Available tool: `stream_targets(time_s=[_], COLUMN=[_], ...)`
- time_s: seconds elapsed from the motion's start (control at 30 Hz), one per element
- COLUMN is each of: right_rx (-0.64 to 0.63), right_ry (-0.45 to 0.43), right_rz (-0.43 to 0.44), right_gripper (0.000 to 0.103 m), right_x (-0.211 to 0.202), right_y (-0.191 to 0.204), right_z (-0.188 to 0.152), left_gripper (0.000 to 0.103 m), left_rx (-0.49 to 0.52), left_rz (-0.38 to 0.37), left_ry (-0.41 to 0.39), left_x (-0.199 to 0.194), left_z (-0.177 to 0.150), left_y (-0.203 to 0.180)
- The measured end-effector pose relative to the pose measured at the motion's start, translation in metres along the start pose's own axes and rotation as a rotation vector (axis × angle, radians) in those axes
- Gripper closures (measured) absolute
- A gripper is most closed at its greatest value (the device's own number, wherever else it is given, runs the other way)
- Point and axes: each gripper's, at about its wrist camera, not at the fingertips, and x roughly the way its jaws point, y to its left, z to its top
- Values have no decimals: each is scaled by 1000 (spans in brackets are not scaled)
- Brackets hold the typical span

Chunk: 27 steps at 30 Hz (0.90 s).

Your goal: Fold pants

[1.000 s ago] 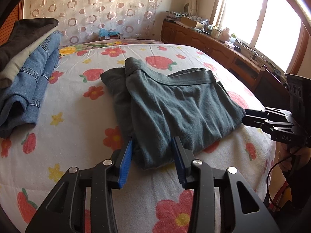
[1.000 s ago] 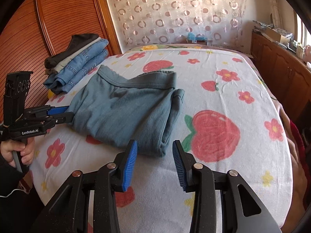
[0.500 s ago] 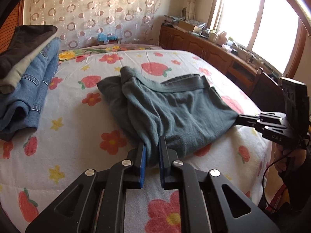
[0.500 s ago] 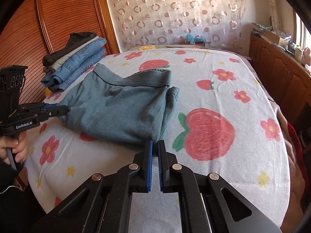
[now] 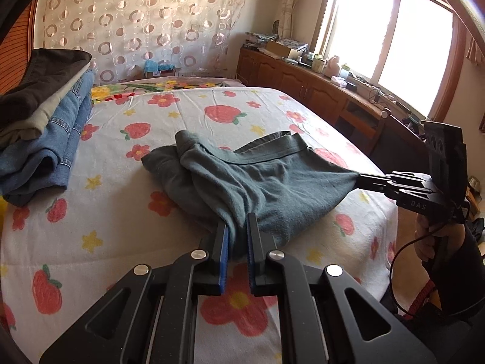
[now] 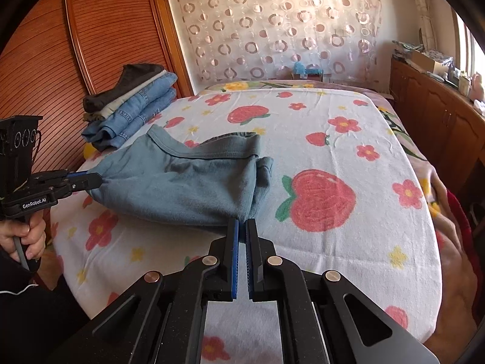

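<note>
now both tools have bitten. the left gripper [image 5: 236, 236], low in the middle of its own view, has its blue pads closed tight on a bunched corner of the grey-green pants [image 5: 257, 182], where a second ago the jaws stood wide with the cloth edge loose between them. the right gripper [image 6: 242, 233] did the same: its jaws, open a second ago, are now pinched nearly flat on the other near corner of the pants [image 6: 188, 182].

the near edge has also come up off the strawberry bedsheet [image 5: 106, 157]. cloth that lay flat a second ago now runs taut between the two grips, with drag folds fanning from each pinch; the waistband end, toward the middle of both frames, is slightly rumpled but rests on the bed. in the right view the left tool shows at the left edge, nipping its corner.

so the grasp looks done and the lift begun. the likely next move is to carry this edge over toward the waistband for another fold. a stack of folded jeans [image 5: 39, 139] sits at the left edge, well apart.
</note>
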Motion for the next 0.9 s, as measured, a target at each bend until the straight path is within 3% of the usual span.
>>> stream_targets(time_s=[0.63,0.73,0.8,0.87,0.9], right_rx=[-28,-26,-22,-22,-22], right_ry=[33,26,20,18,18], right_rz=[-7,-11,-13,-19,-21], right_gripper=[99,99,99,99,99], right_x=[-17,-21,-24,-23,-23], right_y=[11,11,10,9,9], right_z=[-6,-6,-7,-6,-6], left_gripper=[89,76,55,53,45], left_rx=[27,26,25,14,8], left_rz=[31,42,50,43,47], left_ry=[40,37,24,17,25], left_x=[-1,-1,-2,-1,1], left_z=[-14,-13,-11,-10,-8], left_y=[-6,-6,-4,-1,1])
